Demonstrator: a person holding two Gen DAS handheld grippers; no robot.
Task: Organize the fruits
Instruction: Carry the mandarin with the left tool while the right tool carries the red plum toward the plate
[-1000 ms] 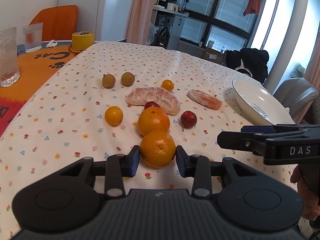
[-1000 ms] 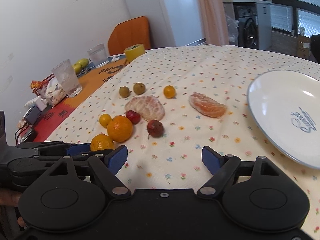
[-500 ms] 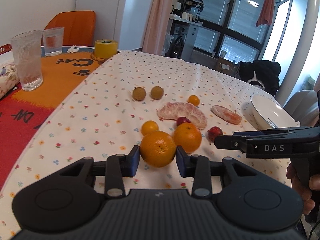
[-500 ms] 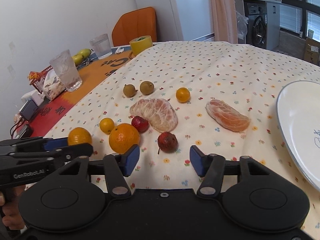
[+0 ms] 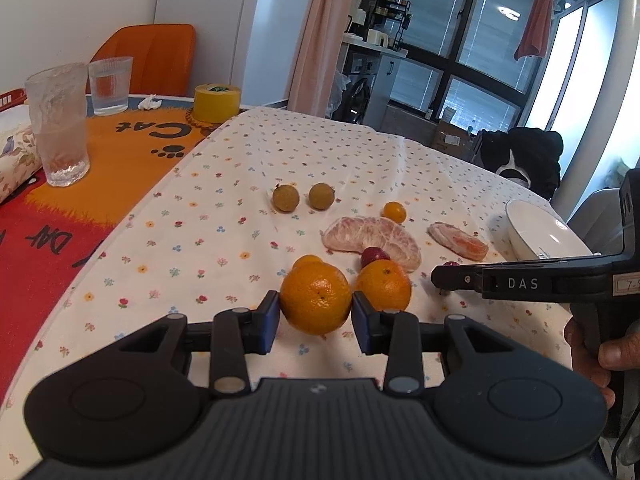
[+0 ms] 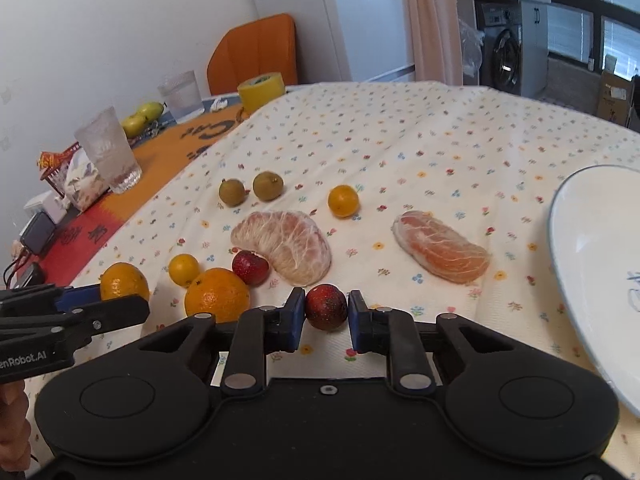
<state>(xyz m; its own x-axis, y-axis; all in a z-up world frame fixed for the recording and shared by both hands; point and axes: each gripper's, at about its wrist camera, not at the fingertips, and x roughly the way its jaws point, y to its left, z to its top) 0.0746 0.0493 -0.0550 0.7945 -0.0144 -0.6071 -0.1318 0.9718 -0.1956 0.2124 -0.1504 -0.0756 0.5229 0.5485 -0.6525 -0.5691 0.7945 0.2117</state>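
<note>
My left gripper (image 5: 315, 314) is shut on a large orange (image 5: 315, 298), held just above the floral tablecloth; the same orange (image 6: 124, 282) shows at the left of the right wrist view. A second orange (image 5: 384, 285) rests just to its right. My right gripper (image 6: 326, 314) is shut on a dark red round fruit (image 6: 326, 306) low over the cloth. Beyond lie another red fruit (image 6: 250, 267), a peeled pomelo piece (image 6: 286, 246), a peeled grapefruit piece (image 6: 442, 252), two kumquats (image 6: 183, 270) (image 6: 343, 200) and two brown longans (image 6: 231, 192) (image 6: 268, 186).
A white plate (image 6: 592, 260) sits at the right table edge. On the orange mat to the left stand two glasses (image 5: 60, 124) (image 5: 110, 84) and a yellow tape roll (image 5: 216, 102). An orange chair (image 5: 156, 56) is behind. A hand (image 5: 592, 352) holds the right gripper.
My right gripper moved forward and shut on the dark red fruit. My left gripper drew back and to the left with the orange still in it.
</note>
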